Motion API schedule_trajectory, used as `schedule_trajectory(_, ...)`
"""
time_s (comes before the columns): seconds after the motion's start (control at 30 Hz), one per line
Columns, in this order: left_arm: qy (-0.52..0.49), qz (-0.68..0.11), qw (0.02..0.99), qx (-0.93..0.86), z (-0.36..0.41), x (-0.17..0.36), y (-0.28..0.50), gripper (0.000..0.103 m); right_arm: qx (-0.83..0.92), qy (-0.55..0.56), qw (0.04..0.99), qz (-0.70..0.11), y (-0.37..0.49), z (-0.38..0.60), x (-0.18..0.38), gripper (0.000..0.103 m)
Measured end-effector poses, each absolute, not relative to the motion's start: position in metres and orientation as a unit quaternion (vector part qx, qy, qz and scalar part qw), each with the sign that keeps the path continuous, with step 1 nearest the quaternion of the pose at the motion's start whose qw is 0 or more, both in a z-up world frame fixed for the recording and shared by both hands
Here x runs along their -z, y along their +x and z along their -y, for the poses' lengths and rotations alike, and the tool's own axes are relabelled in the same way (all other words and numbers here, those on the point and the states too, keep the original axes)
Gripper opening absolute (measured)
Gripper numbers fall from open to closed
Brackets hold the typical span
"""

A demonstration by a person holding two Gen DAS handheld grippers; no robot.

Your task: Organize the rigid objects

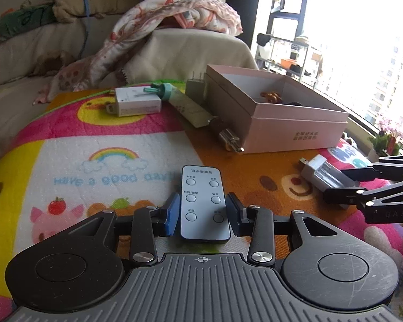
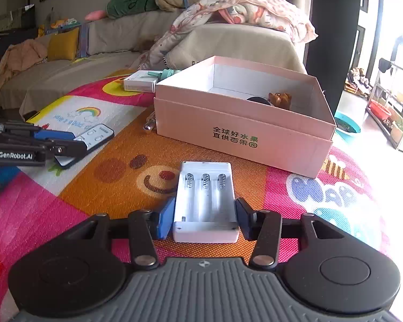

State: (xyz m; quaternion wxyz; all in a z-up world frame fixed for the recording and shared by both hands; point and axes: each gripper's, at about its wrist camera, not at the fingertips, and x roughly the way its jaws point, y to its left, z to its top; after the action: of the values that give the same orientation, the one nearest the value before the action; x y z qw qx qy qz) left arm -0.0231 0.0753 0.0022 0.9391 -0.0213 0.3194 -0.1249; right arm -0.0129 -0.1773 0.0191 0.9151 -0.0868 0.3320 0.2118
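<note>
Left wrist view shows your left gripper [image 1: 202, 210] clamped on the remote [image 1: 203, 204] and your right gripper [image 2: 204, 216] closed around the battery charger [image 2: 206, 201], both low over the mat [image 2: 115, 177]; next, carry each into the pink box [image 2: 241, 134].

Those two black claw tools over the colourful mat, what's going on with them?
A person is tidying small items into the pink box using two handheld grippers. The left gripper is clamped on a grey remote control. The right gripper has its pads against the sides of a white battery holder with empty slots. Both items are down at the mat, in front of the box. A small brown figure already sits inside the box.
</note>
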Motion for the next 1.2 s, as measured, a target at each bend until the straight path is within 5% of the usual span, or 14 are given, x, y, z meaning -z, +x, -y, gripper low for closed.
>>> schedule_trajectory(0.3, 0.032, -0.321, 0.937, 0.132, -0.057, -0.001, -0.026, 0.052, -0.215, -0.081, 0.915, -0.332, -0.013, 0.174, -0.019, 0.058)
schedule_trajectory(0.43, -0.004, -0.318, 0.939, 0.130, -0.068, -0.002, -0.026, 0.040, -0.235, -0.107, 0.909, -0.326, -0.012, 0.164, -0.041, 0.058)
schedule_trajectory(0.57, -0.076, -0.337, 0.918, 0.194, -0.087, -0.016, -0.023, 0.039, -0.261, -0.118, 0.911, -0.297, 0.000, 0.148, -0.087, 0.061)
schedule_trajectory(0.77, -0.095, -0.284, 0.919, 0.256, -0.112, -0.060, -0.020, 0.040, -0.282, -0.107, 0.898, -0.320, 0.078, 0.090, -0.137, 0.067)
schedule_trajectory(0.97, -0.114, -0.245, 0.952, 0.144, -0.158, -0.066, 0.075, 0.040, -0.252, -0.086, 0.882, -0.388, 0.184, 0.021, -0.126, 0.067)
schedule_trajectory(1.03, -0.135, -0.244, 0.952, 0.129, -0.172, -0.064, 0.128, 0.040, -0.223, -0.106, 0.891, -0.382, 0.211, 0.004, -0.119, 0.064)
schedule_trajectory(1.2, -0.114, -0.262, 0.952, 0.105, -0.180, -0.050, 0.245, 0.040, -0.174, -0.149, 0.883, -0.410, 0.260, -0.009, -0.094, 0.031)
